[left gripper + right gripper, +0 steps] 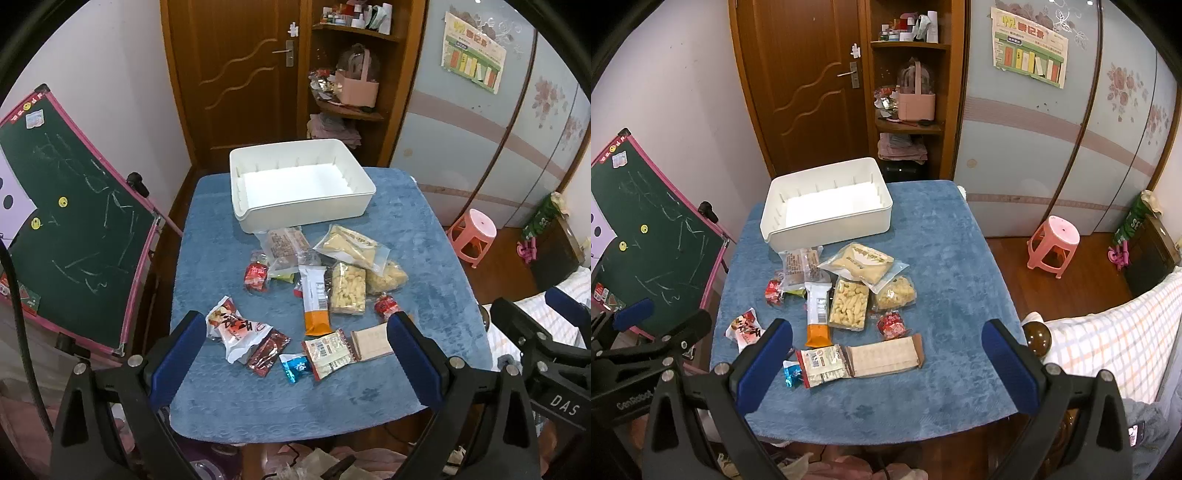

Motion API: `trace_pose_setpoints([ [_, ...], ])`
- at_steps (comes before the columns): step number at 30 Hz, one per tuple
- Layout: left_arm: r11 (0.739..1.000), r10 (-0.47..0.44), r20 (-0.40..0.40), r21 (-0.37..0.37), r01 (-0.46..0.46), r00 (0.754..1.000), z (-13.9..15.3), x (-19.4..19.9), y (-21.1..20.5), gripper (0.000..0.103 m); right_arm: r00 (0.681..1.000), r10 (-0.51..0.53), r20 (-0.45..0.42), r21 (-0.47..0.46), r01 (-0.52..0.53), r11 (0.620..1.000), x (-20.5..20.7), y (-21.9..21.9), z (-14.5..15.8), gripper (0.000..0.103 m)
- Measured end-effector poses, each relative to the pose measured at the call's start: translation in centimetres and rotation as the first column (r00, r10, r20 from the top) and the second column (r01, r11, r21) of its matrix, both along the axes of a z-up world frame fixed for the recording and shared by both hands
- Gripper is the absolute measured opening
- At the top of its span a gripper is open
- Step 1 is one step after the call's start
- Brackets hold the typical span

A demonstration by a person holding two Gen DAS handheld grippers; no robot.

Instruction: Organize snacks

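Snacks (314,291) at frame centre look light, crinkly and slippery, so I'd pinch a sealed edge with either hand-held gripper (297,332) (886,343), both wide and empty.

Both grippers hang side by side over the table's near edge, tilted down. The left gripper (297,354) gapes wide, holding nothing. The right gripper (886,358) likewise gapes, empty.

Loose heap of packeted snacks (846,306) crowds the centre of the blue plush tablecloth (953,266). White rectangular plastic bin (827,210) blocks 11 o'clock. Bare cloth at 3 o'clock and 6 o'clock gives passage. Green chalkboard easel (650,236) flanks 9 o'clock.
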State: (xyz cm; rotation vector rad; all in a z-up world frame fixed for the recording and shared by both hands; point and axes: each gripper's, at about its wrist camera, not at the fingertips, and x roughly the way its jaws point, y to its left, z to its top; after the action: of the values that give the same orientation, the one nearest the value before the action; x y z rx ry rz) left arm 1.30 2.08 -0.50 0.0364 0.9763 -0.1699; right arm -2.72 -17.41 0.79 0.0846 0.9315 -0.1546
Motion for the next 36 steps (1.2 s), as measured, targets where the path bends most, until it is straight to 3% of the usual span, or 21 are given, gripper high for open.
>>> trace_pose_setpoints([
  [36, 0.999, -0.037, 0.016, 0.015, 0.037, 0.999, 0.6, -1.0, 2.8, 0.098, 0.999, -0.029, 0.021, 0.013, 0.028, 1.000, -1.2, 2.2, 0.4, 0.103],
])
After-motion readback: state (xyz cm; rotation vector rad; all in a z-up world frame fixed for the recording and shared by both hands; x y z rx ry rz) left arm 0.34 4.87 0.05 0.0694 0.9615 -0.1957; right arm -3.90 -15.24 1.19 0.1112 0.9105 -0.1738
